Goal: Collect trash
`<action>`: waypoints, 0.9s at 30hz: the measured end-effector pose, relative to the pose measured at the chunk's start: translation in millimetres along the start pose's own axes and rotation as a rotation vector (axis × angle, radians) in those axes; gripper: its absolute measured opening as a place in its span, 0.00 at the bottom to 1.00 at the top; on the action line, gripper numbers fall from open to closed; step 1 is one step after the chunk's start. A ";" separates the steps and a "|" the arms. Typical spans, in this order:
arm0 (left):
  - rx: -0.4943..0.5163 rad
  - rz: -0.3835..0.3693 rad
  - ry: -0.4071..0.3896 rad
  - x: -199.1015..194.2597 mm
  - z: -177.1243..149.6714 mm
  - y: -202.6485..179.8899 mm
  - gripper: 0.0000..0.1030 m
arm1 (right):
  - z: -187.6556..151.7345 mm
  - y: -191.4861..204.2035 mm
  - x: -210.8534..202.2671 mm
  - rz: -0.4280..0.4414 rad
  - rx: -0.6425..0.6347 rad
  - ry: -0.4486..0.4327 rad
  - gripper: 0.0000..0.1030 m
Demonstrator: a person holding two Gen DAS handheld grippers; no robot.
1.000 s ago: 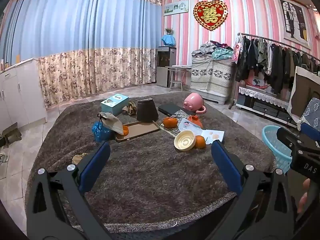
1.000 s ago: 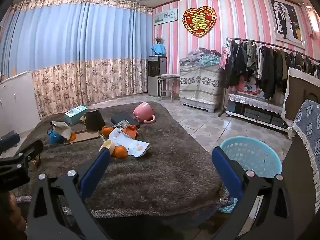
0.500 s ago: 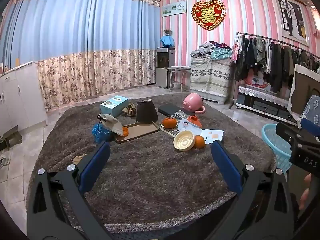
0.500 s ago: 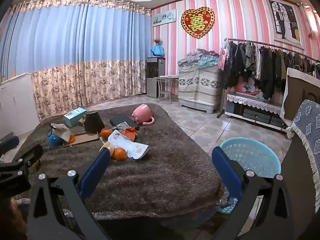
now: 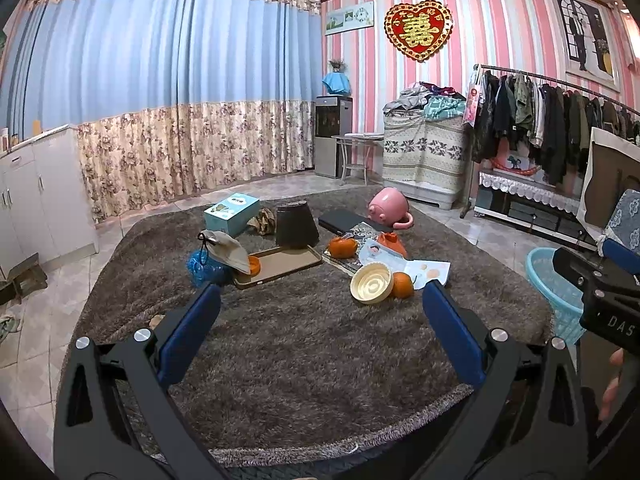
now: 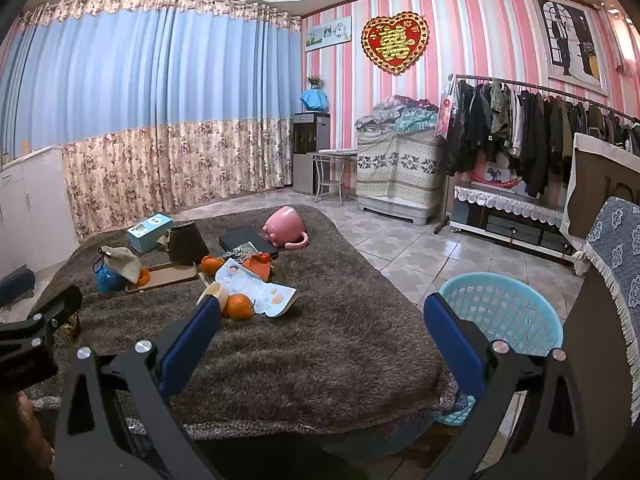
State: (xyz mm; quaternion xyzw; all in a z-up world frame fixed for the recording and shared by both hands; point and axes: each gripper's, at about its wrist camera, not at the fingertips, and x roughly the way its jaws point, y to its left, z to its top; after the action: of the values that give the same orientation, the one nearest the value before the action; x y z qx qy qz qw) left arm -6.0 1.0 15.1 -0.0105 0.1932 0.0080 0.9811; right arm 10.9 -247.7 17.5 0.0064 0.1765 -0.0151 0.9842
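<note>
A brown shaggy cloth covers the table point(image 5: 304, 360). On it lie a cream bowl point(image 5: 371, 283) tipped against an orange point(image 5: 402, 285), a printed paper sheet point(image 5: 424, 270), a second orange point(image 5: 343, 247), an orange wrapper point(image 5: 390, 242), a brown tray point(image 5: 280, 266) and a blue bag point(image 5: 204, 268). A light blue basket point(image 6: 502, 312) stands on the floor at the table's right. My left gripper point(image 5: 320, 304) is open over the near cloth, holding nothing. My right gripper point(image 6: 322, 312) is open too, between the paper point(image 6: 260, 292) and the basket.
Farther back sit a teal box point(image 5: 232, 213), a black lampshade-like cone point(image 5: 296, 225), a dark flat case point(image 5: 344, 220) and a tipped pink mug point(image 5: 388, 207). A clothes rack point(image 5: 552, 128) lines the right wall. A white cabinet point(image 5: 36, 200) stands left.
Both views have shifted slightly; the table items sit a touch farther off. Both grippers stay open and nothing has been picked up.
</note>
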 end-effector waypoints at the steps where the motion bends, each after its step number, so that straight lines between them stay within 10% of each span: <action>1: 0.002 0.002 -0.002 0.5 -0.9 -1.1 0.95 | -0.1 -0.2 0.1 -0.001 0.000 0.000 0.96; 27: 0.016 0.005 -0.002 4.5 -7.8 -0.7 0.95 | -12.0 5.3 7.5 0.001 -0.003 0.008 0.96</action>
State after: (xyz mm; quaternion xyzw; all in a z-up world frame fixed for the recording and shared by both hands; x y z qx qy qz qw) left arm -4.8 0.1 6.1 -0.0023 0.1923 0.0087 0.9813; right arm 14.0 -242.5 3.7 0.0051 0.1806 -0.0145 0.9834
